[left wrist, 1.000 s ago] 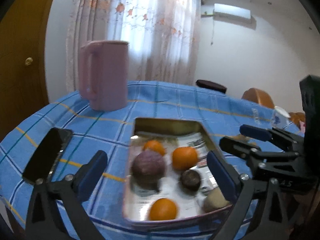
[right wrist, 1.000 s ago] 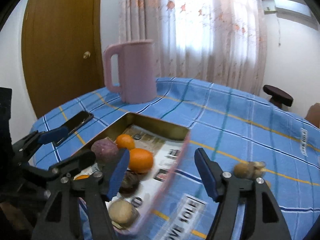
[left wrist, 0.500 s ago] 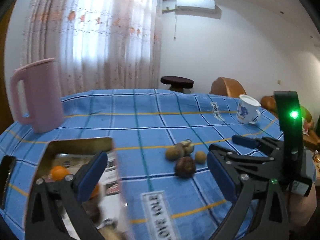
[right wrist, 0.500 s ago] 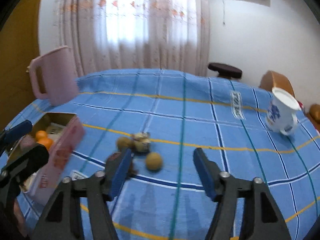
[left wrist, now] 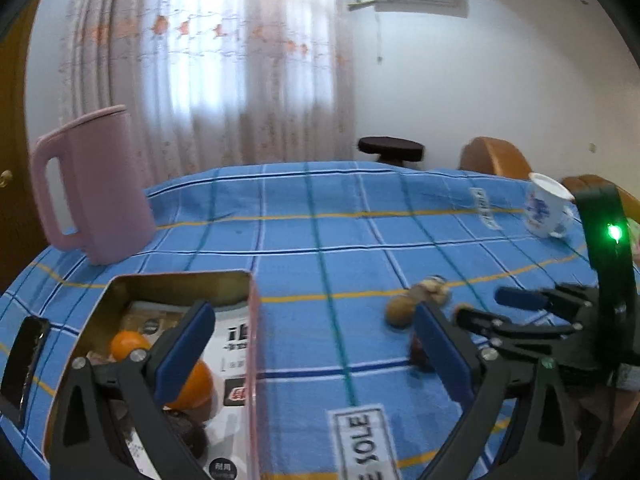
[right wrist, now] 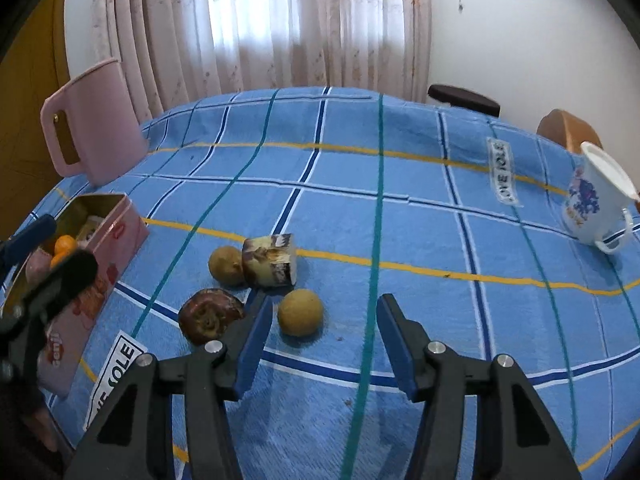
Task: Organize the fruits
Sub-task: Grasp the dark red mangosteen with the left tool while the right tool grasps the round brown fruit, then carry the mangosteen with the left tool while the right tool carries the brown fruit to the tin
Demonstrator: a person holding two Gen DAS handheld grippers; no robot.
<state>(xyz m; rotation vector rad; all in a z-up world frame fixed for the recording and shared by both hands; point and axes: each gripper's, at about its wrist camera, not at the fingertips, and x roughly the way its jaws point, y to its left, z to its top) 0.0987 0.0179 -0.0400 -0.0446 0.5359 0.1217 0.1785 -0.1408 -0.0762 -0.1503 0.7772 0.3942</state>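
Blue checked tablecloth [right wrist: 400, 208]: oranges sat inside the pink rectangular tin [right wrist: 120, 236]; four brownish fruits [right wrist: 300, 312] lay outside it. Both grippers [right wrist: 324, 332] [left wrist: 312, 344] gaped, empty.

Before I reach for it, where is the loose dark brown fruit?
Right wrist view: the dark brown fruit lies on the tablecloth, just left of the right gripper.
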